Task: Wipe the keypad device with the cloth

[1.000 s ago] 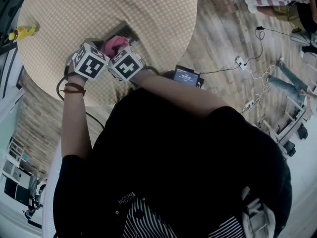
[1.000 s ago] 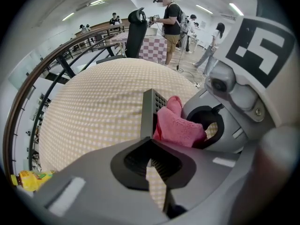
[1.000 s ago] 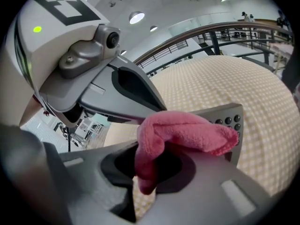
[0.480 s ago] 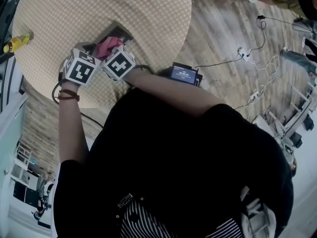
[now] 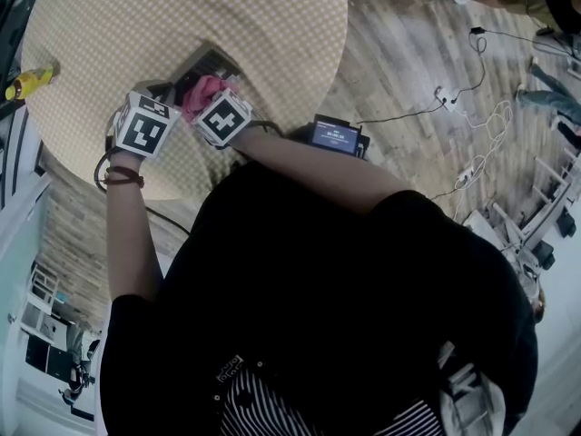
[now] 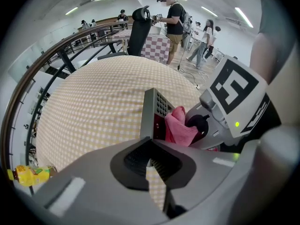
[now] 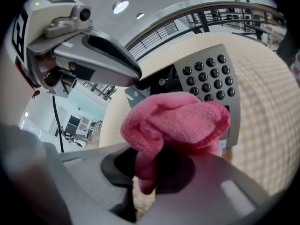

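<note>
The grey keypad device (image 7: 211,78) with dark round buttons lies on the checkered round table (image 5: 136,16). In the head view the keypad device (image 5: 207,62) sits just beyond both marker cubes. My right gripper (image 7: 150,168) is shut on a bunched pink cloth (image 7: 178,121), which presses on the device's near end below the buttons. The pink cloth (image 5: 201,91) shows between the two cubes. My left gripper (image 6: 151,146) is shut on the device's near left corner (image 6: 154,111). Its jaw tip meets that corner in the right gripper view.
A yellow bottle (image 5: 23,82) lies at the table's left edge. A small screen unit (image 5: 334,136) sits by the person's right forearm. Cables and a power strip (image 5: 454,116) lie on the wooden floor. People and a dark chair (image 6: 140,27) are beyond the table.
The right gripper and the pink cloth have slid slightly across the device's near end. The left gripper keeps its hold on the corner.
</note>
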### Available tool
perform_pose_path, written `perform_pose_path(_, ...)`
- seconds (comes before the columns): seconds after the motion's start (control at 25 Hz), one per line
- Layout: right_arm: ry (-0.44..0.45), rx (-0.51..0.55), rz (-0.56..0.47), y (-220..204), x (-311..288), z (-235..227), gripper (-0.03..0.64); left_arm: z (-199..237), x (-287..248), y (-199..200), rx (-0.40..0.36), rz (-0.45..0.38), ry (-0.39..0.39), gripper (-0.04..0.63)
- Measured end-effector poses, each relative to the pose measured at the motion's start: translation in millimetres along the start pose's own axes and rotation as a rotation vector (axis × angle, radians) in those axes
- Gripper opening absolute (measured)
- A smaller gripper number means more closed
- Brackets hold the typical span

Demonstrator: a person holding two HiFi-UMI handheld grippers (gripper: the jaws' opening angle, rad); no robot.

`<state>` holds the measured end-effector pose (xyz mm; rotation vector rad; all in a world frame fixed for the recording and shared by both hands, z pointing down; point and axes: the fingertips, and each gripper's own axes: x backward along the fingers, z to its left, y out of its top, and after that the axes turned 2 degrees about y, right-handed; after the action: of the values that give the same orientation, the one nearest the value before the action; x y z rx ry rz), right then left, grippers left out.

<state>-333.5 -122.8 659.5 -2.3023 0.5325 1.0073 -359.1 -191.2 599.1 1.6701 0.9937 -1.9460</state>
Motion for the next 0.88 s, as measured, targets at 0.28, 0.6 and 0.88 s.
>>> perform_pose_path(0.28,0.016,0.031,-0.116,47.0,25.2,7.9,0.067,-0.7,2.1,-0.7,0.000,0.002,-0.003,0.000)
perform_pose_path(0.6,0.002,0.105,-0.042,20.9,11.2,5.8,0.067,-2.2,2.4,-3.8,0.006,0.010,0.003,0.000)
perform_pose_path(0.88,-0.004,0.018,0.057,-17.9,-3.5,-14.6,0.067,-2.9,0.0,-3.4,0.007,0.007,0.016,0.000)
